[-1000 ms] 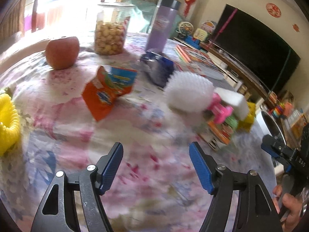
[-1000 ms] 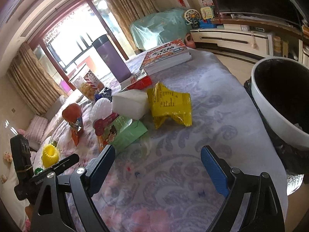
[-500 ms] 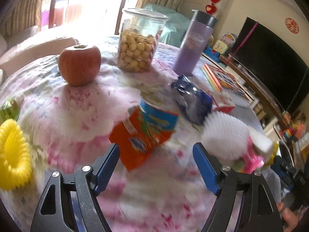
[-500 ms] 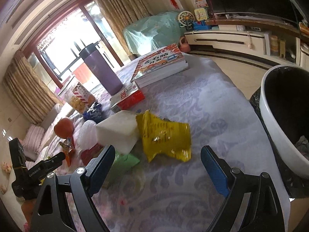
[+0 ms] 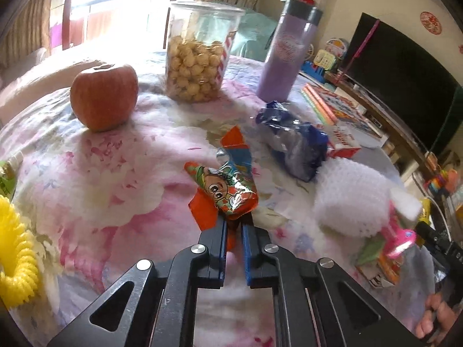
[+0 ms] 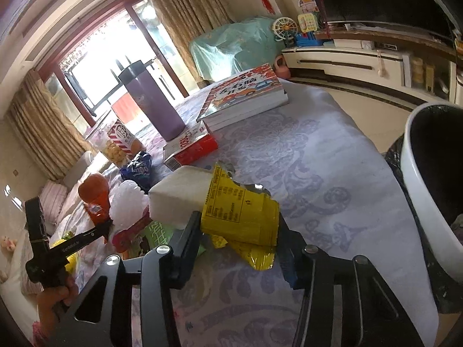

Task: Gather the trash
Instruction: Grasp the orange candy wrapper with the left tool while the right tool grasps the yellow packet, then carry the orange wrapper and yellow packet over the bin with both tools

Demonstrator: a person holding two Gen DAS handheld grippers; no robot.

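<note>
Two wrappers: both are lying on the cloth-covered worktop (image 6: 332,156), each one sitting between a gripper's fingers.
Left gripper (image 5: 233,225): its fingers are pinching shut on the near corner of the orange snack wrapper (image 5: 228,190).
Right gripper (image 6: 240,231): its jaws are closing across the yellow wrapper (image 6: 240,211), which is already crumpling between the pads.
Handling: both wrappers are looking feather-light, crinkly and slippery, so a pinch on a folded edge is probably holding best.
Obstacles near: a white foam block (image 6: 179,193) is touching the yellow wrapper's left side.
Obstacles farther: a blue wrapper (image 5: 295,144), an apple (image 5: 104,98) and a snack jar (image 5: 196,57) are standing beyond.
Bin (image 6: 416,202): it is waiting at the worktop's right edge.
</note>
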